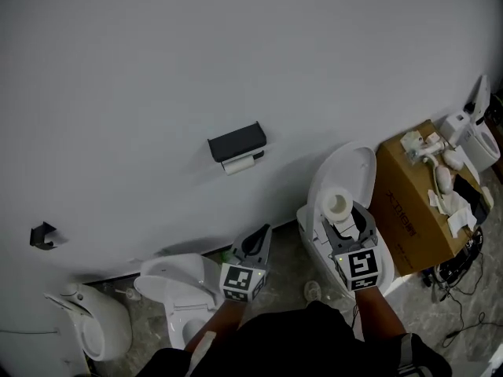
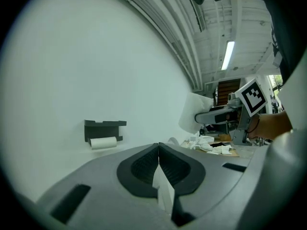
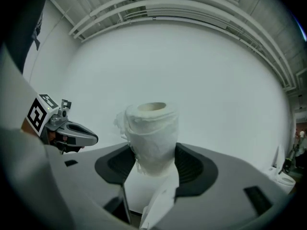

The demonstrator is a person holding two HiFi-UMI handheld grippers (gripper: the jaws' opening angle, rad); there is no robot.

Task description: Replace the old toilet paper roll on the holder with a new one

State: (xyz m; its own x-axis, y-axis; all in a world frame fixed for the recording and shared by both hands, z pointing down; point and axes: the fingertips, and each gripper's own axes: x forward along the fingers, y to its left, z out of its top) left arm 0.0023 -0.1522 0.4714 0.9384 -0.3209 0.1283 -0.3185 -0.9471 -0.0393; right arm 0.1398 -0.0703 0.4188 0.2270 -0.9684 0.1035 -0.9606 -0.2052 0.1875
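Head view with both gripper views, taken facing a white wall (image 1: 196,53). The black toilet paper holder (image 1: 236,141) was fixed to this wall, and the old roll (image 1: 240,163), a thin white cylinder, lay horizontally just beneath its top cover. In the left gripper view the same holder (image 2: 103,127) and old roll (image 2: 103,143) appeared to the left of the jaws and well apart from them.

The left gripper (image 1: 262,236) was clenched: its two dark pads met along a single seam, and no task item was grasped between them (image 2: 158,147). It pointed toward the wall, below and slightly to the right of the holder.

The right gripper (image 1: 346,214) was closed on the new roll (image 1: 338,204). In the right gripper view the jaws pressed against opposite sides of the new roll (image 3: 151,128), which stood upright with its open cardboard core facing upward; a loose sheet trailed down between the jaws of the right gripper (image 3: 153,152). The outer wraps were somewhat rumpled.

The new roll was thus held to the right of the holder and apart from it, in front of a white toilet (image 1: 350,167) with a raised lid. A second white toilet (image 1: 177,281) stood at lower left, near the left gripper. A cardboard box (image 1: 409,203) carrying small white items stood at the right.
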